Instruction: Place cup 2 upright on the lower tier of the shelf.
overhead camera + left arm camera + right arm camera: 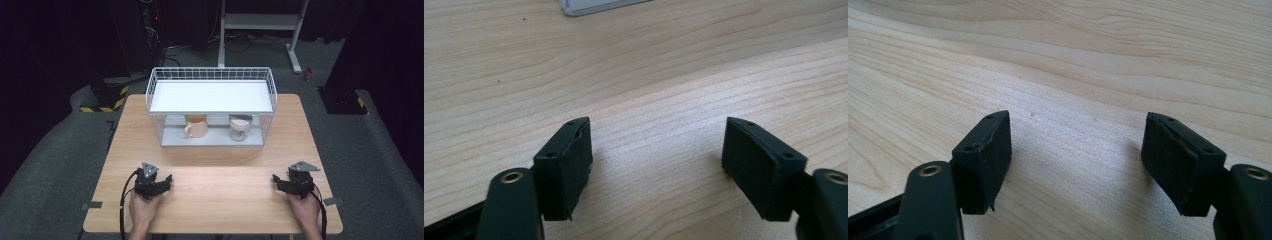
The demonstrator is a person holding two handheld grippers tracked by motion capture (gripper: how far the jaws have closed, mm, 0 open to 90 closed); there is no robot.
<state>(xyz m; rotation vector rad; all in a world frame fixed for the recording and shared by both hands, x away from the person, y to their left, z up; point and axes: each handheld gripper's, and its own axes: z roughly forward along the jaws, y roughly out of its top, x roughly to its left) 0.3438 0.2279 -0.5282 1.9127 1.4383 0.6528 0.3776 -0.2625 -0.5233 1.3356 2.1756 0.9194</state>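
Observation:
My left gripper [162, 183] rests low over the wooden table [220, 205] near its front left, held by a hand. In the left gripper view its jaws [656, 145] stand wide apart over bare wood, nothing between them. My right gripper [279, 184] sits near the front right, also in a hand. Its jaws [1075, 142] stand equally wide apart with only wood grain between the pads. A white wire rack [211, 74] stands at the back middle of the table. On its lower shelf are a beige mug [196, 127] and a small clear cup [239, 129].
The rack's top shelf [210, 96] is a bare white board. A corner of the rack's base [594, 5] shows at the top of the left gripper view. Bare tabletop lies between the two grippers and the rack. Beyond the table are a metal stand [260, 22] and dark floor.

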